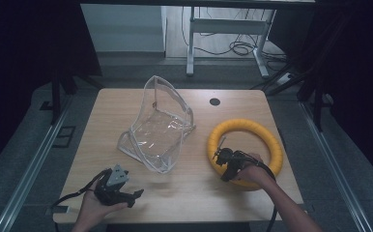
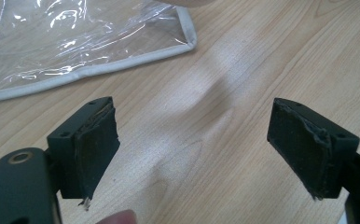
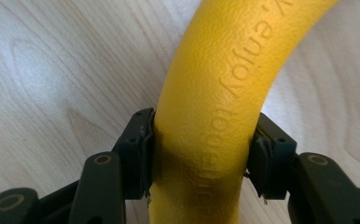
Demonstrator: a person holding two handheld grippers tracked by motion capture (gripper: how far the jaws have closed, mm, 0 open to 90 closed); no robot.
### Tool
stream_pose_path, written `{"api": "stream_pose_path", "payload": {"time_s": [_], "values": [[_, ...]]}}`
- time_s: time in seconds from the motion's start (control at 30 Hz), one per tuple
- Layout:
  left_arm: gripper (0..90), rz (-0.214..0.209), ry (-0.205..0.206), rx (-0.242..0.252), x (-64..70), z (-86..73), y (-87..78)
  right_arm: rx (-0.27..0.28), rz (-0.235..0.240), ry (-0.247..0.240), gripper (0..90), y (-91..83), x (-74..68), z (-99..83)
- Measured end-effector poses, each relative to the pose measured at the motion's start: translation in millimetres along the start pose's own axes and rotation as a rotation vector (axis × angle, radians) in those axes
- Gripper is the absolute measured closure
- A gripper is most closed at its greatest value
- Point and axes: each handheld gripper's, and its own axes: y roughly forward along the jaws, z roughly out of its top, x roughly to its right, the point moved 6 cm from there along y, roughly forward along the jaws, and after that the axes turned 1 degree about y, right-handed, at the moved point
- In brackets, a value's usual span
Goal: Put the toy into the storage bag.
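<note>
Ring gripped at right; left claw idle beside bag.

Left claw (image 1: 137, 195), jaws wide apart, rests near the desk's front edge by the clear bag (image 1: 158, 128). Right claw (image 3: 201, 154) clamps the yellow ring (image 1: 245, 152) at right; foam may compress and slip when lifted. Wooden desk (image 1: 194, 188); dim room, cables on floor behind.

A yellow foam ring (image 1: 245, 153) with embossed lettering is lying flat on the right of the table, being clamped at its near-left arc by 2 black jaws.
</note>
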Motion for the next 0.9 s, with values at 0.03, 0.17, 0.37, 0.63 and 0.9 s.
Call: {"api": "stream_pose_path", "payload": {"time_s": [0.03,0.17,0.37,0.63,0.9], "values": [[16.1,-0.001,0.001,-0.001,0.1,0.0,0.2,0.013,0.013,0.004,48.7,-3.2,1.3,-0.6],[16.1,0.002,0.0,0.0,-0.6,0.2,-0.4,0.098,0.029,0.042,49.0,-21.3,8.1,-1.4],[16.1,0.003,0.0,0.001,-0.8,0.3,-0.3,0.161,0.046,0.083,49.0,-37.9,15.5,-2.4],[16.1,0.005,0.0,0.002,-1.0,0.4,0.3,0.247,0.026,0.12,49.3,-58.3,25.3,-5.8],[16.1,0.004,0.0,-0.003,-0.5,0.2,1.9,0.297,0.013,0.144,49.4,-75.6,32.3,-10.9]]}}
